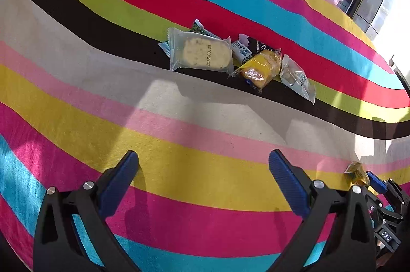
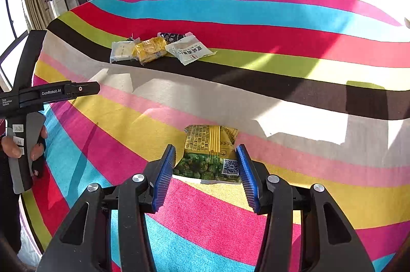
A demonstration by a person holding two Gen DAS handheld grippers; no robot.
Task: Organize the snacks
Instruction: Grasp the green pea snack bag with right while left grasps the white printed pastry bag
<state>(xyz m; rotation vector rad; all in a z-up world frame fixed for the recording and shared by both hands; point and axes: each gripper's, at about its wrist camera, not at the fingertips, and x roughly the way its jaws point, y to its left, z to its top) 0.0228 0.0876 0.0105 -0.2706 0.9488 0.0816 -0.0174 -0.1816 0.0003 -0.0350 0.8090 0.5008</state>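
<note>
Right gripper has its blue pads on either side of the green pea packet, pinching it just above the striped tablecloth. Left gripper hangs wide open with nothing in it, and the other snacks sit bunched together on the black stripe further back.

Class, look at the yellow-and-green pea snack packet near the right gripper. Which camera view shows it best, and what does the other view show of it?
The right wrist view shows the pea packet best: large, central, between the right gripper's fingers, print and QR code visible. The left wrist view shows only a small yellow corner at its right edge.
</note>
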